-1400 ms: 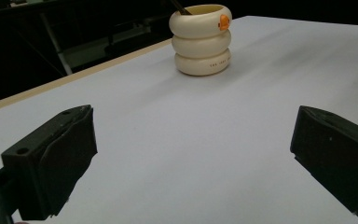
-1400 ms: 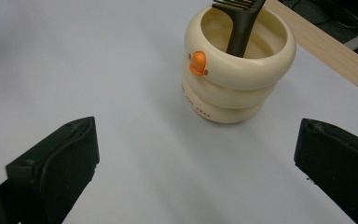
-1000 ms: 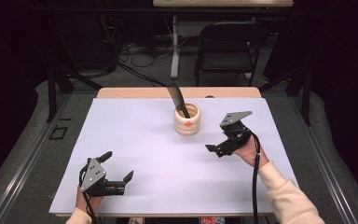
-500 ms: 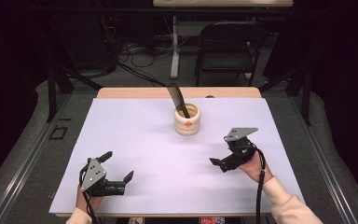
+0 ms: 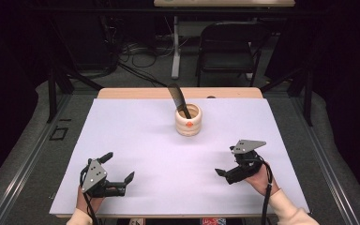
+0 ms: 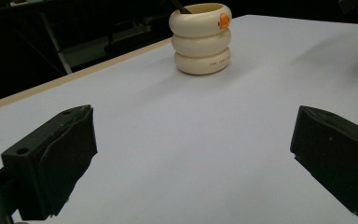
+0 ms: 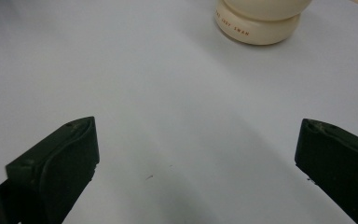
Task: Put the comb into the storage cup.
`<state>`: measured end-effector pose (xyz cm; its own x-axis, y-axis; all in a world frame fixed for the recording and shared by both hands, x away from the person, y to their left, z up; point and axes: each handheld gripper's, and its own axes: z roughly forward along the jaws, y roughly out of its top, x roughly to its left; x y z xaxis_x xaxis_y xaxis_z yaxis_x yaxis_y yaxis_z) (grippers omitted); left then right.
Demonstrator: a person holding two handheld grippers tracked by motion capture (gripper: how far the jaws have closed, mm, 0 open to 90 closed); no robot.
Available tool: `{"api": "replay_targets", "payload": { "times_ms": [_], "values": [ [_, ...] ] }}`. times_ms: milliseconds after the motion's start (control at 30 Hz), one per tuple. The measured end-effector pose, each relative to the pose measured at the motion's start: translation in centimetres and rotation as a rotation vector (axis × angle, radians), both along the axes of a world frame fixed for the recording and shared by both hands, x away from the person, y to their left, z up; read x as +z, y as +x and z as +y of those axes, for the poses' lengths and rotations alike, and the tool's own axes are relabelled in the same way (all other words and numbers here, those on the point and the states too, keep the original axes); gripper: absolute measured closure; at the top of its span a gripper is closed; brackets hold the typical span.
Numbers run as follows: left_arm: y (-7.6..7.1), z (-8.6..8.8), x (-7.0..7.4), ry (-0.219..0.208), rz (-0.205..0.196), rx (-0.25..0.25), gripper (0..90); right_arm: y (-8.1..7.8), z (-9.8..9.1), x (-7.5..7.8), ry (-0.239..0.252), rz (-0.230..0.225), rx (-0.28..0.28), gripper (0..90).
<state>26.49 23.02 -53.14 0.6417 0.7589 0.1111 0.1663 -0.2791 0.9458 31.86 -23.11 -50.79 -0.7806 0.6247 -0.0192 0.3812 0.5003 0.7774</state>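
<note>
White table (image 5: 145,140); ringed holder (image 5: 188,120) well beyond both gaping tongs.

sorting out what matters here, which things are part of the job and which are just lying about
Part of the job: cream ringed holder; black comb standing in it; left gripper; right gripper.

Just about: folding chair; floor cables.

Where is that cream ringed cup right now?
In the high view the cream ringed cup stands mid-table toward the far edge, a black comb leaning in it.
</note>
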Motion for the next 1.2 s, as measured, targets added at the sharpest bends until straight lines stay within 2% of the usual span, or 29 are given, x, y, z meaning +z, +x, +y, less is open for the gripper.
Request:
{"api": "replay_targets", "payload": {
  "times_ms": [200, 700, 800, 1200],
  "values": [
    [0.0, 0.0, 0.0, -0.002, 0.0, 0.0, 0.4, -0.8, -0.5, -0.6, 0.003, -0.02, -0.006, 0.0],
    [0.0, 0.0, 0.0, 0.001, 0.002, -0.001, 0.4, -2.5, -1.5, -0.8, 0.014, -0.057, -0.015, 0.0],
    [0.0, 0.0, 0.0, 0.001, 0.003, -0.001, 0.4, -3.2, -1.7, -0.7, 0.013, -0.081, -0.018, 0.0],
    [0.1, 0.0, -0.1, -0.001, 0.006, 0.001, 0.4, -4.3, -2.9, -1.3, 0.029, -0.087, -0.056, 0.0]
  ]
}}
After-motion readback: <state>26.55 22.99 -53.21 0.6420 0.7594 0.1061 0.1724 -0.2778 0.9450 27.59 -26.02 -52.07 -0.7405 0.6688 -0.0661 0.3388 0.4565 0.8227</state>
